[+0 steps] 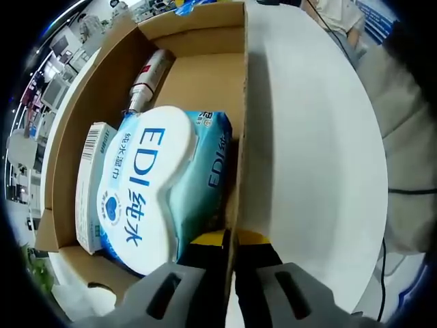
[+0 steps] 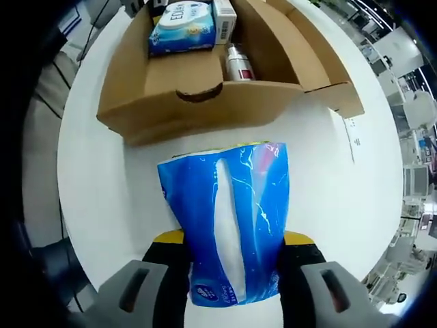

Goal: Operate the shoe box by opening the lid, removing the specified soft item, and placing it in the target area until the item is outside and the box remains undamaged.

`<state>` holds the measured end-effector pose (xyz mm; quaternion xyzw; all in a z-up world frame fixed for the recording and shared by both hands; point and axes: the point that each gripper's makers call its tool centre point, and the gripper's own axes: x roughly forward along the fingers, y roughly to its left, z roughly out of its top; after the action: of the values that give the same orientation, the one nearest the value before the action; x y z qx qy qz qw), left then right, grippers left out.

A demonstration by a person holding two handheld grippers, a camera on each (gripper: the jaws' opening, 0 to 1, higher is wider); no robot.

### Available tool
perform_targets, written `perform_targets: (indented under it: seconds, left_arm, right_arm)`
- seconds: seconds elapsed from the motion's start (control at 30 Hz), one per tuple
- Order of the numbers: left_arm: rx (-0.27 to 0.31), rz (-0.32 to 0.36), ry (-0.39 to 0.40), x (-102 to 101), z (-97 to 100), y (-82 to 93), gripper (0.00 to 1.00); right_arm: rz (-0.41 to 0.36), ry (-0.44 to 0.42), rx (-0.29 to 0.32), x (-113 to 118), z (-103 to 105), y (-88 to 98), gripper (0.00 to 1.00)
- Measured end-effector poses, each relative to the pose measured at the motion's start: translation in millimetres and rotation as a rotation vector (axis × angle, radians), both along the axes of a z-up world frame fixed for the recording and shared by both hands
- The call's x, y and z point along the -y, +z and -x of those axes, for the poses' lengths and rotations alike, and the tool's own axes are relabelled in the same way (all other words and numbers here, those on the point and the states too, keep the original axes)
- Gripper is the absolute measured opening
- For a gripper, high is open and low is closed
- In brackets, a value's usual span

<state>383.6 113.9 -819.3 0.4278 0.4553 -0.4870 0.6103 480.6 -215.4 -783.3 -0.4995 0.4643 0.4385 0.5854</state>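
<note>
Right gripper (image 2: 232,273) clamped on a blue tissue pack (image 2: 229,219) above the white table (image 2: 102,178), outside the open shoe box (image 2: 205,102), left gripper (image 1: 229,273) closed on the box's wall, wet wipes pack (image 1: 147,184) inside.

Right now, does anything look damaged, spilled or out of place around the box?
Nothing stands out. The cardboard box sits open on the white table with no visible tears, the wet wipes pack lies inside, and the blue tissue pack is outside, held intact between the right gripper fingers.
</note>
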Motion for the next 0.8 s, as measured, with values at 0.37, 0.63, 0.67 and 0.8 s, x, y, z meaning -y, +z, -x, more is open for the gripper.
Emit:
perform_targets:
  seconds: [0.37, 0.63, 0.67, 0.8]
  left_arm:
    - [-0.001, 0.000, 0.002, 0.0, 0.3, 0.4, 0.01]
    - [-0.004, 0.003, 0.001, 0.1, 0.3, 0.3, 0.01]
    - [-0.005, 0.003, 0.002, 0.1, 0.3, 0.3, 0.01]
    - [-0.005, 0.004, 0.002, -0.1, 0.3, 0.5, 0.01]
  right_arm:
    - [0.001, 0.007, -0.015, -0.7, -0.3, -7.8, 0.49]
    - [0.000, 0.000, -0.020, -0.1, -2.8, -7.9, 0.51]
    - [0.001, 0.000, -0.021, -0.3, -2.8, -7.9, 0.51]
    - [0.005, 0.016, -0.028, -1.8, -2.0, -7.3, 0.51]
